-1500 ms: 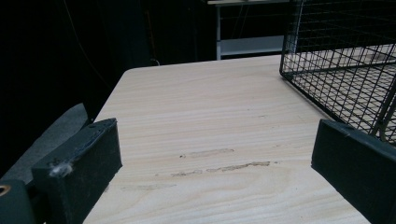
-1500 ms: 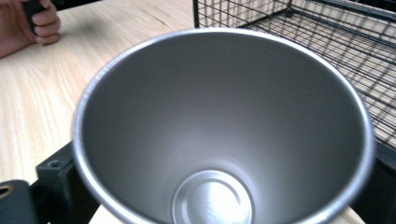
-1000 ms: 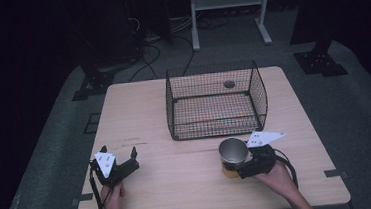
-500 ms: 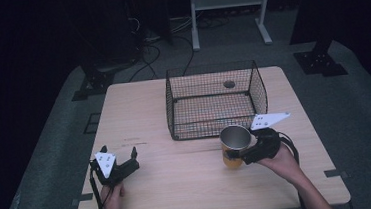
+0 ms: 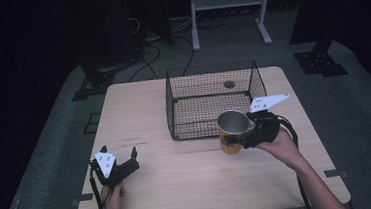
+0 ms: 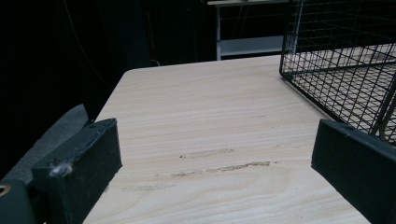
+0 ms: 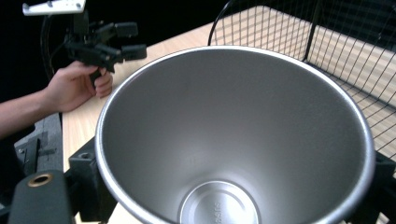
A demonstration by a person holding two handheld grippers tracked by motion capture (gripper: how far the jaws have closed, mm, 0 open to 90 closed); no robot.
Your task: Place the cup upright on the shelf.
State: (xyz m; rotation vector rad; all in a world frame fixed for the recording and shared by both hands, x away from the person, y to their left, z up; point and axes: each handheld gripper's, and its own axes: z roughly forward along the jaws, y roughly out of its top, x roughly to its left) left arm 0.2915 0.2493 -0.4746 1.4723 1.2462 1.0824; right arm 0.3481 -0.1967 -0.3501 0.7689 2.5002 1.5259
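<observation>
A steel cup [image 5: 233,131] with a yellow outside is held above the table just in front of the wire basket [image 5: 212,100]. My right gripper [image 5: 236,139] is shut on it from the right side. In the right gripper view the cup's shiny inside [image 7: 233,140] faces the camera, with the jaws on either side of it. My left gripper [image 5: 120,157] rests at the table's front left, open, with bare wood between its jaws [image 6: 210,154]. The left gripper [image 7: 128,39] also shows far off in the right gripper view, held by a hand.
The black wire basket [image 6: 345,70] stands at the back middle of the wooden table [image 5: 139,113], with a small round thing [image 5: 229,84] on its floor. A white shelf frame [image 5: 225,1] and cables lie on the dark floor beyond.
My right gripper has lifted the cup off the table and carried it up and toward the basket. The left gripper has stayed in place.
</observation>
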